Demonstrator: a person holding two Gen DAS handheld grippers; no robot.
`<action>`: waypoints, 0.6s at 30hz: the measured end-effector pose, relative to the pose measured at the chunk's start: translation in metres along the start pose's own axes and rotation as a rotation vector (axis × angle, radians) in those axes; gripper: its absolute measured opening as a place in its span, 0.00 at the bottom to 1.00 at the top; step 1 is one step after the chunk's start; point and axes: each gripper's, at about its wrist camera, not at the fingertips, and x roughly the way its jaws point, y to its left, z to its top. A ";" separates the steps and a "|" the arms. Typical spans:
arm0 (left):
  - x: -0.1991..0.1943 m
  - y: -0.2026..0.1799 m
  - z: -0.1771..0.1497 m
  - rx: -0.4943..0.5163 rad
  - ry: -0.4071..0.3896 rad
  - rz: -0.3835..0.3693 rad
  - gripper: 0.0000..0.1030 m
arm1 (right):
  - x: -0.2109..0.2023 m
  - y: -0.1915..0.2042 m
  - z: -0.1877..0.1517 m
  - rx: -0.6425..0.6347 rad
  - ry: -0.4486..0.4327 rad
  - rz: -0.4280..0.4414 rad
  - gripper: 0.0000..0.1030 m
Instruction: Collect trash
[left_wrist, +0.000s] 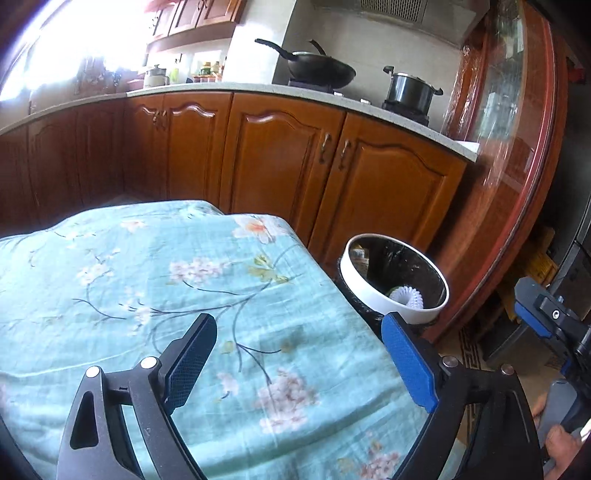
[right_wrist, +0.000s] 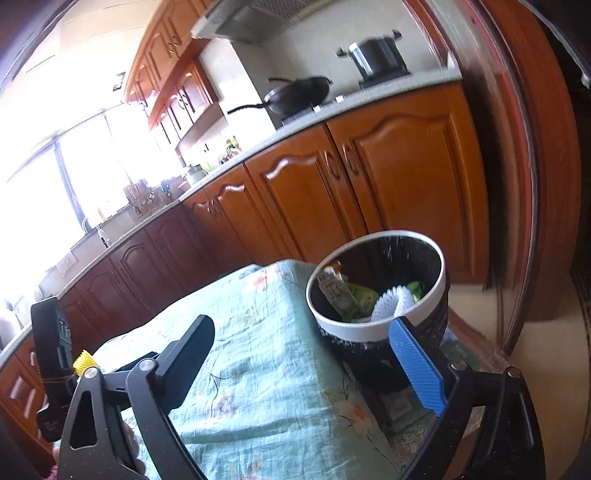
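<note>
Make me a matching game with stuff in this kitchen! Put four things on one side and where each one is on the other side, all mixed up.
Things:
1. wok
2. trash bin
3. white ruffled paper cup
4. flowered cloth

Places:
A. inside the bin, with the wrappers
B. spread over the table
C. on the stove, left of the steel pot
D. on the floor by the table's corner

Pairs: 1-C, 2-D, 3-A, 4-B

Both pairs of tongs, left and right, are open and hold nothing.
</note>
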 end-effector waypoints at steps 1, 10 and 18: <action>-0.010 0.004 0.001 0.005 -0.022 0.010 0.92 | -0.006 0.008 0.003 -0.035 -0.030 -0.010 0.99; -0.071 0.016 -0.017 0.035 -0.186 0.211 0.99 | -0.024 0.058 0.011 -0.230 -0.163 -0.092 1.00; -0.066 0.015 -0.036 0.035 -0.192 0.282 0.99 | -0.005 0.062 -0.012 -0.240 -0.139 -0.073 1.00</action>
